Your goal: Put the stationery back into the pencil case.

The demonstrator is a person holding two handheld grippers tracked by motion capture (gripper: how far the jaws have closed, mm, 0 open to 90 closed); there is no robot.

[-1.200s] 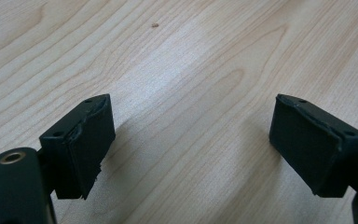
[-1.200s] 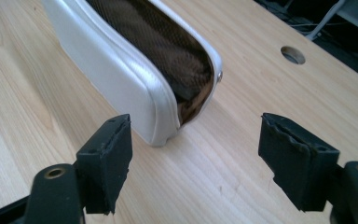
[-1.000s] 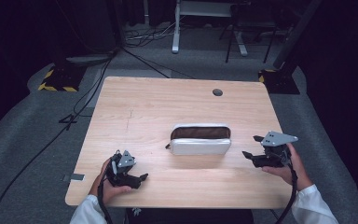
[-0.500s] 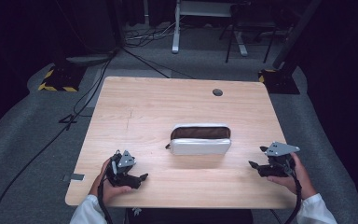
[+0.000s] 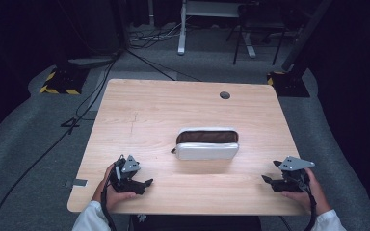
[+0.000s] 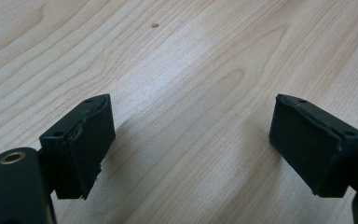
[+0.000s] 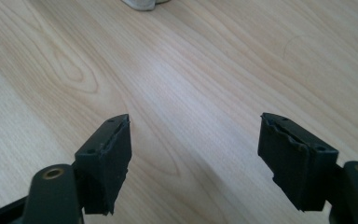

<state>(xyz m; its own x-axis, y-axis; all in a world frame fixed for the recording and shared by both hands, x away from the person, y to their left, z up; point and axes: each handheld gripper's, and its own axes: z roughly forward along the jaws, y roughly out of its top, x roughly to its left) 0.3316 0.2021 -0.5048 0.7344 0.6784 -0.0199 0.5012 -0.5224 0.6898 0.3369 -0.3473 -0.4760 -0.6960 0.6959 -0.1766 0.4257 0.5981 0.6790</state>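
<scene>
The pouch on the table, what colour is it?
The pouch is white, brown inside its open top; the high view shows it best.

Bright table (image 5: pixel 149 110), dark surroundings, soft shadows, slight blur.

I find no text, label, brand or number that I can read anywhere here. The pouch (image 5: pixel 207 143) on my table (image 5: pixel 149 110) has plain white and brown faces with no print that I can make out, though from this height a small tag might escape me. The one sign-like marking is the yellow and black hazard striping on the base (image 5: pixel 59 82) standing on the floor beyond the table's far left corner.
</scene>
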